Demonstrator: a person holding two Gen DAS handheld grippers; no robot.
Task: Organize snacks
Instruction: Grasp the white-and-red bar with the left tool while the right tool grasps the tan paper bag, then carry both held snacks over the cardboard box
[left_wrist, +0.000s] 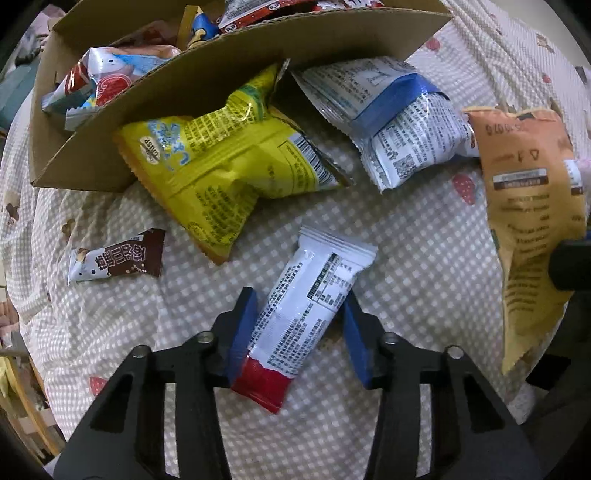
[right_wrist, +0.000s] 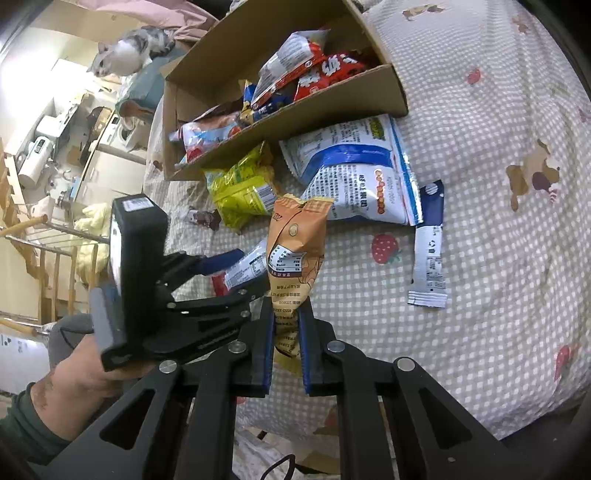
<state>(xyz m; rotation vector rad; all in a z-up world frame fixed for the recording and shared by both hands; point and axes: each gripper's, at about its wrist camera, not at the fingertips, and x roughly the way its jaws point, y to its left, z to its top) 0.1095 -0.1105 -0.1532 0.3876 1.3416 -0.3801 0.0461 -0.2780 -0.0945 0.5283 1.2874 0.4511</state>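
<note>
Holding an orange snack packet (right_wrist: 295, 254) pinched by its lower end, the right hand-held gripper (right_wrist: 286, 350) keeps it clear of the bed (right_wrist: 498, 258), presumably bound for the cardboard box (right_wrist: 332, 107) near the bed's far edge. The left hand-held gripper (left_wrist: 301, 332) points down over a white-and-red bar (left_wrist: 306, 310) lying on the bedspread. Its blue pads (left_wrist: 242, 325) flank the wrapper, though I can't quite tell whether they press it yet.

This is a home, a bedroom by the look of it: a checked bedspread (right_wrist: 480, 221) printed with strawberries fills most of the frame. At upper left a cat (right_wrist: 125, 55) lies on bedding, with household appliances (right_wrist: 40, 147) below it.
</note>
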